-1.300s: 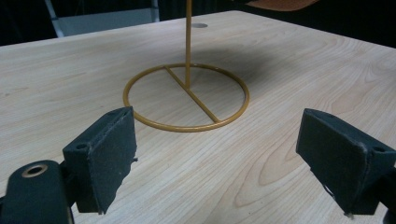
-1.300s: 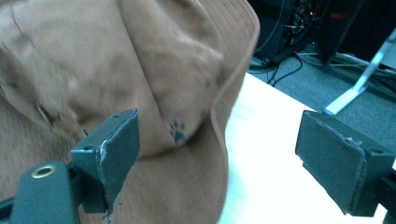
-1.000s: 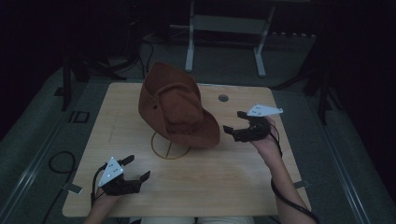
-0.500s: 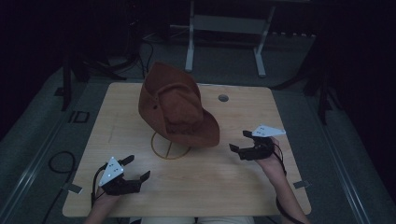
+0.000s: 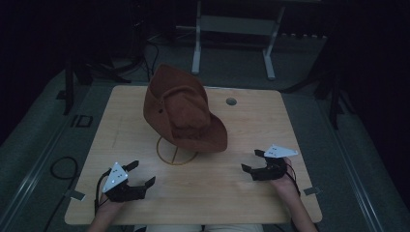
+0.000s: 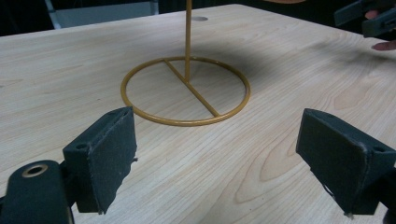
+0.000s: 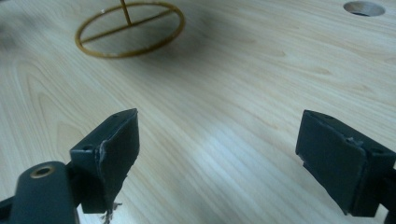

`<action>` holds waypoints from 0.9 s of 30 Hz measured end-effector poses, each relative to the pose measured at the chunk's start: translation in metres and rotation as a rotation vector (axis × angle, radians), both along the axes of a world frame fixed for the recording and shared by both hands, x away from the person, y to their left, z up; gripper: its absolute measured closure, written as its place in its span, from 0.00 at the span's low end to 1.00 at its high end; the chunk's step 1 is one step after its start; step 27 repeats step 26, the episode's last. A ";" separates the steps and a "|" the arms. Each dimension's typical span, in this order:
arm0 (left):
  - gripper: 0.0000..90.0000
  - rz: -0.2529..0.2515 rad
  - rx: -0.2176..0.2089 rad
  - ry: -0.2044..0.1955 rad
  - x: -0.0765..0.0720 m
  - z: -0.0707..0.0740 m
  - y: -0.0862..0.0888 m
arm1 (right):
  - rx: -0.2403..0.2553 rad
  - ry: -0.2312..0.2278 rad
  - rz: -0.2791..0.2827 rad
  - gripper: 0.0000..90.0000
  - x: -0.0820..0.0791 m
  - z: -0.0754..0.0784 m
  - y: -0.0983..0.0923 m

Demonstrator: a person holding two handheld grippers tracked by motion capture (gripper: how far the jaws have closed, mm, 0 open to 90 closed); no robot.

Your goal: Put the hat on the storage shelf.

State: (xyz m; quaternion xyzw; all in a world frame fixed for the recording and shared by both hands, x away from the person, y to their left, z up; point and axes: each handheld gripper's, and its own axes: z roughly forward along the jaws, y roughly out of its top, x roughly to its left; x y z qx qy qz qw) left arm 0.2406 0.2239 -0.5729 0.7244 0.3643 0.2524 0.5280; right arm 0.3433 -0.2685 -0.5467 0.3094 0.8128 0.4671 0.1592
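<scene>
No brand, label or writing can be read on anything here. The brown hat [image 5: 186, 113] hangs tilted on a gold wire stand [image 5: 176, 154] near the middle of the wooden table [image 5: 251, 193]. Its long axis runs from far left to near right, with the brim's low end toward the near right and the crown facing up and to the right. The left gripper [image 5: 139, 180] sits near the table's near left corner, jaws spread wide with nothing between them. The right gripper [image 5: 253, 161] sits low at the near right, jaws likewise spread and empty. Both are well apart from the hat.
</scene>
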 end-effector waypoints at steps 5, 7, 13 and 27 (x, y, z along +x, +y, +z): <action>0.15 0.000 -0.004 -0.001 0.000 0.000 0.000 | -0.014 0.015 0.000 0.15 -0.009 -0.006 -0.006; 0.15 0.003 -0.008 0.000 0.000 0.000 0.001 | -0.025 0.008 -0.009 0.15 -0.014 -0.008 -0.010; 0.15 0.002 -0.004 0.000 0.000 0.000 0.001 | -0.024 0.011 -0.047 0.15 -0.023 -0.016 -0.027; 0.15 -0.002 -0.003 -0.002 -0.001 -0.001 0.000 | -0.016 0.001 -0.078 0.15 -0.027 -0.020 -0.041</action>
